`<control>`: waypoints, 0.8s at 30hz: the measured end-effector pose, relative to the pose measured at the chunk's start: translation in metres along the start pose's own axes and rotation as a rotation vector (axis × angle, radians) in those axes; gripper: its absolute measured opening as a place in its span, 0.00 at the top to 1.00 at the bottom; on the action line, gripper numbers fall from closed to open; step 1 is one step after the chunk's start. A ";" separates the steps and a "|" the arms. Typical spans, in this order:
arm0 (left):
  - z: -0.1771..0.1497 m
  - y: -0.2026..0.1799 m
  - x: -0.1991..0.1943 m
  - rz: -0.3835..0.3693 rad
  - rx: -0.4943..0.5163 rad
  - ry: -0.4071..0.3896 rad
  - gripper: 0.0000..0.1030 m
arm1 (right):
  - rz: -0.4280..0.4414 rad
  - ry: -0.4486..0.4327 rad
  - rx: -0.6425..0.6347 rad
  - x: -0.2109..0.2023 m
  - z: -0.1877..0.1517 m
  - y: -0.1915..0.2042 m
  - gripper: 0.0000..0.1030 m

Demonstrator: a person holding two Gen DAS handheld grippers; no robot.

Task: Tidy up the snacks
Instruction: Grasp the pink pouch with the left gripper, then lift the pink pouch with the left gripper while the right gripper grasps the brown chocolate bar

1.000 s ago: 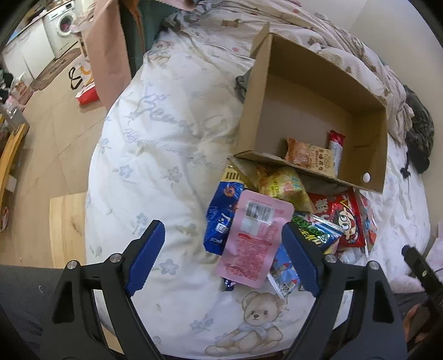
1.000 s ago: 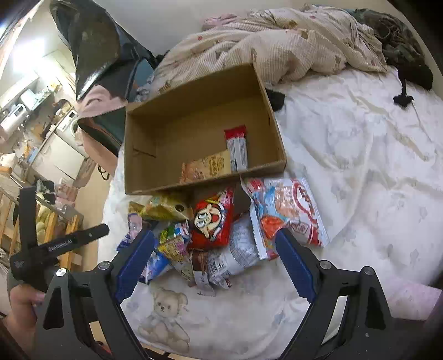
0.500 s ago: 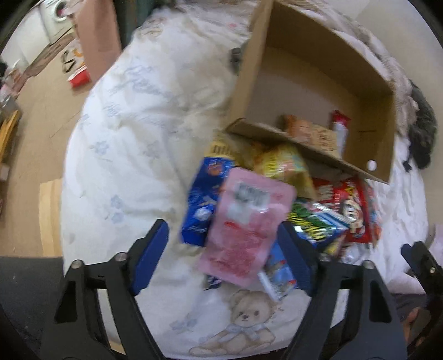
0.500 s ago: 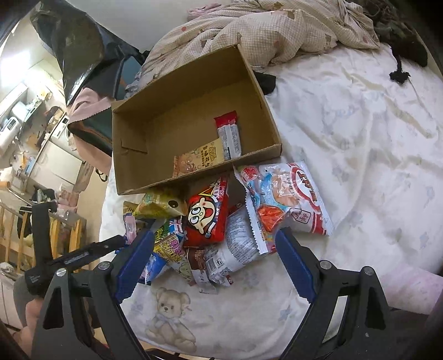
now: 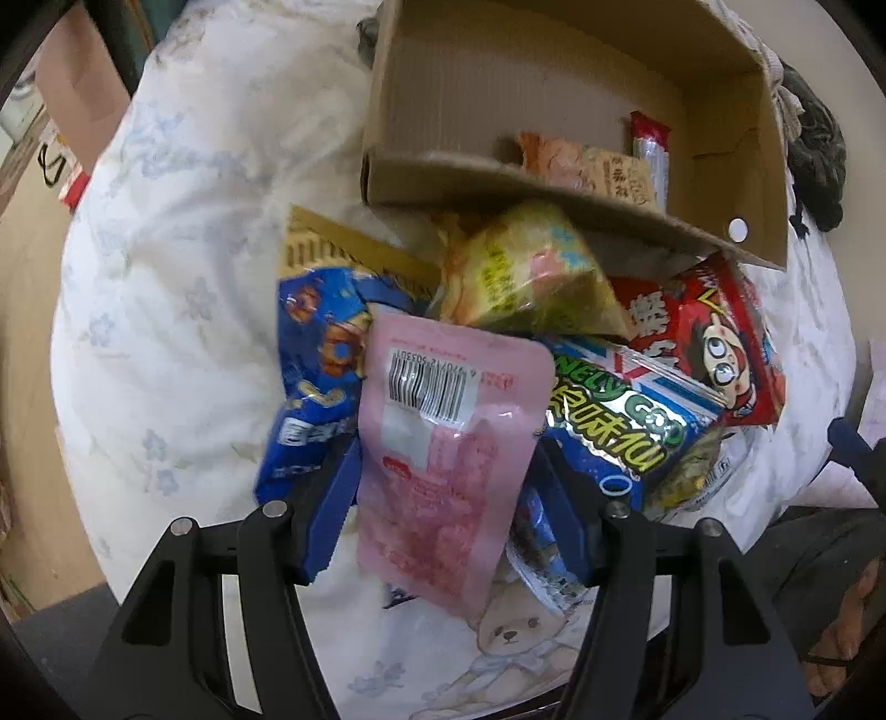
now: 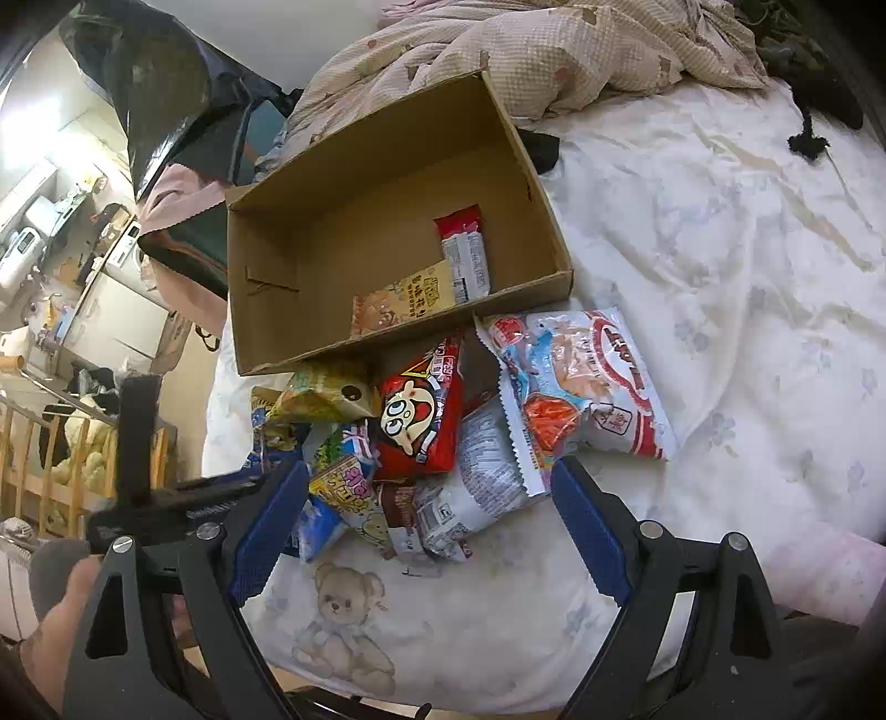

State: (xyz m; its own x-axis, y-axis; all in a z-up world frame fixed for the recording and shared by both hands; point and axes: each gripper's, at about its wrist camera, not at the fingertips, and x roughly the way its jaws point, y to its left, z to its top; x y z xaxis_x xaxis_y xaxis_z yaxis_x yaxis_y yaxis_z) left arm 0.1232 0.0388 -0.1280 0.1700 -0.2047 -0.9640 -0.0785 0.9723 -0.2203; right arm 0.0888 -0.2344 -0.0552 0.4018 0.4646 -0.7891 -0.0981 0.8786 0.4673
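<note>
1. White bedding point(image 6: 692, 232) printed with pale flowers and a teddy bear covers the bed; a rumpled checked blanket point(image 6: 559, 50) lies at the far end, and a cluttered room shows far left in the right wrist view

2. Left gripper point(image 5: 448, 501): its blue fingers point(image 5: 332, 509) sit at either edge of the pink pouch point(image 5: 443, 448), about a pouch-width apart. The pouch, barcode side up, lies between them, and its near end overlaps the right finger. Whether the pads press it or only flank it cannot be told

3. Right gripper point(image 6: 426, 531): fingers spread wide, holding nothing, over the near edge of the snack pile. Beyond its left finger, part of the other tool's black body shows, with the person's hand point(image 6: 61, 603) below it

4. Cardboard box point(image 6: 277, 288): open-topped, on the bed just beyond the pile. Inside, against the near wall, lie an orange-and-cream packet point(image 6: 401, 304) and, just right of it, a red-and-silver bar point(image 6: 465, 255). Most of the floor is bare cardboard

5. Snack pile, near side of the box: a yellow bag point(image 5: 526, 271) leans against the box wall; a red cartoon-face bag point(image 6: 421, 421) is beside it; a blue bag point(image 5: 321, 376) lies left of the pouch, a green-lettered bag point(image 5: 614, 421) right of it; a large white-and-red bag point(image 6: 581, 382) lies furthest right
</note>
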 end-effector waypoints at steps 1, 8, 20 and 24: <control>0.000 0.002 0.001 -0.002 -0.011 -0.004 0.41 | 0.000 -0.001 -0.002 0.000 0.000 0.000 0.11; -0.003 0.000 -0.015 -0.004 0.022 -0.054 0.88 | 0.000 -0.017 0.014 -0.005 0.000 -0.004 0.11; -0.024 0.015 -0.071 -0.001 -0.033 -0.141 0.95 | -0.005 0.002 0.017 0.000 -0.001 -0.006 0.11; -0.022 0.015 -0.084 -0.005 -0.031 -0.166 0.95 | 0.054 0.102 -0.049 0.015 -0.010 0.008 0.30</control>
State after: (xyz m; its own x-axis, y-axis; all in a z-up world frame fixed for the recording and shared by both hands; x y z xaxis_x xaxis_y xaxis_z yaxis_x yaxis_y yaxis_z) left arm 0.0856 0.0685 -0.0535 0.3298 -0.1855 -0.9257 -0.1073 0.9668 -0.2320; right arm 0.0846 -0.2191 -0.0669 0.3001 0.5182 -0.8009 -0.1628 0.8551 0.4923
